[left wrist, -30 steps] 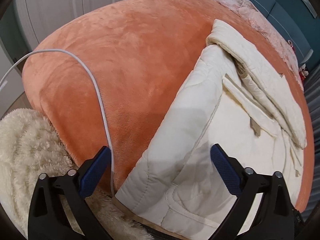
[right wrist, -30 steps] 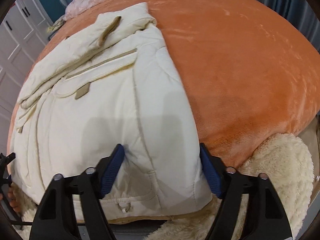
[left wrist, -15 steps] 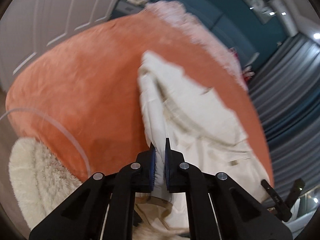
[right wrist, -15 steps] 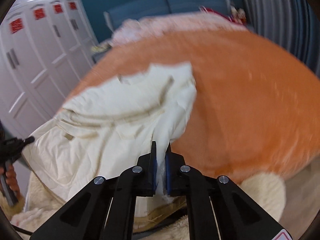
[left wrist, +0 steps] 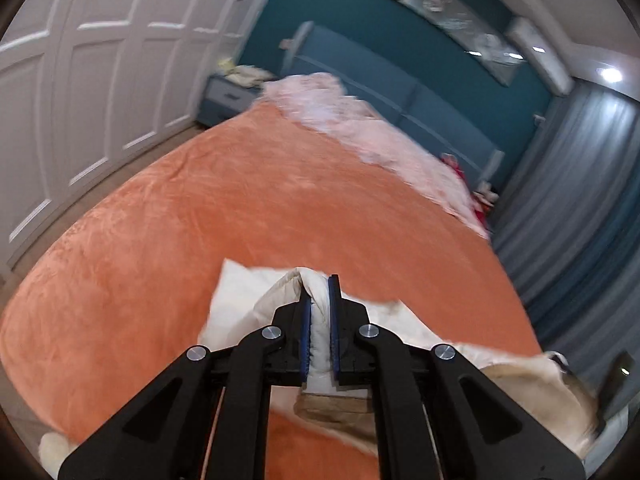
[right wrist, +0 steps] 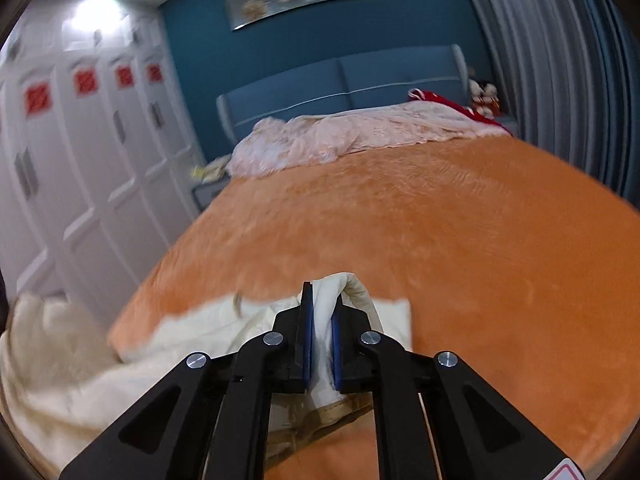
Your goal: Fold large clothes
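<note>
A cream padded jacket lies on the orange bed cover. My left gripper is shut on a fold of its hem and holds it lifted above the bed. In the right wrist view the jacket spreads to the left, and my right gripper is shut on another part of its hem, raised above the orange cover. Most of the jacket is hidden under the grippers.
A pink quilt is bunched at the bed's head against a blue headboard. White wardrobes line the left side, grey curtains the right. A fluffy cream rug sits at the bed's foot.
Both grippers closed on the jacket's bottom hem, then lifted it and carried it forward over the bed. Both views now look toward the headboard.
</note>
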Tool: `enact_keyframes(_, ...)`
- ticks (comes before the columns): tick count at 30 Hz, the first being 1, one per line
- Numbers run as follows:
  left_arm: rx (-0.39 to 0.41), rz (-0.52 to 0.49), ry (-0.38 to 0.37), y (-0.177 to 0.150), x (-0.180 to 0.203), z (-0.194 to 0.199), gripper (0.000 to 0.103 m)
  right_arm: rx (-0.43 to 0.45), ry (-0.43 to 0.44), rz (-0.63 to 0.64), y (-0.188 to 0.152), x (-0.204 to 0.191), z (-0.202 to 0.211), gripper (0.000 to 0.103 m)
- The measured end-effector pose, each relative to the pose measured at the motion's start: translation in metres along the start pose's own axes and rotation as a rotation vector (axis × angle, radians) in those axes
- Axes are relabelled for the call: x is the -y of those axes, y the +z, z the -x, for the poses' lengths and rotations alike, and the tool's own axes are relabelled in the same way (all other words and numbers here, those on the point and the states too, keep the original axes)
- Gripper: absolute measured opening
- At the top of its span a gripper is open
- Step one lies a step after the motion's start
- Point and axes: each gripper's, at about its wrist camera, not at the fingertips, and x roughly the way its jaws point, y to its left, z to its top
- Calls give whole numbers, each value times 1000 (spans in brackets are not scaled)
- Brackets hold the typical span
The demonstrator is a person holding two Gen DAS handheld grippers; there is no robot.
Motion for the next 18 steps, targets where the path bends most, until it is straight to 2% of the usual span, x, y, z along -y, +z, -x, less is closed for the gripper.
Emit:
enact_keyframes(2, -14, 17, 82, 14, -5, -40, 8, 14, 3, -71, 22, 3, -17, 14)
enact_keyframes(4, -47, 40, 148, 24, -13, -69, 12, 65, 37, -114, 31, 0, -11, 22)
enact_keyframes(5, -54, 56, 168, 26, -17, -74, 13, 103, 53, -119, 32, -2, -4, 39)
enact_keyframes(6, -63, 76, 174, 27, -21, -75, 15, 194, 53, -111, 31, -7, 12, 62)
enact_keyframes(8, -67, 114, 136, 22, -30, -68, 21, 309, 34, -67, 25, -16, 36, 78)
enact_keyframes(9, -50, 122, 119, 18, -34, -60, 30, 330, 19, -23, 20, -21, 45, 78)
enact_keyframes(10, -10, 113, 144, 15, -37, -53, 45, 320, -3, 12, 15, -24, 49, 78)
enact_keyframes(12, 122, 53, 228, 11, -33, -33, 65, 295, -17, 53, 4, -27, 51, 78)
enact_keyframes(13, 170, 16, 248, 9, -30, -25, 68, 278, -25, 70, -2, -28, 49, 78)
enact_keyframes(14, 171, -7, 249, 8, -28, -24, 68, 245, -36, 93, -11, -28, 44, 78)
enact_keyframes(18, 54, -49, 205, 1, -26, -46, 68, 116, -68, 89, -32, -17, 14, 77)
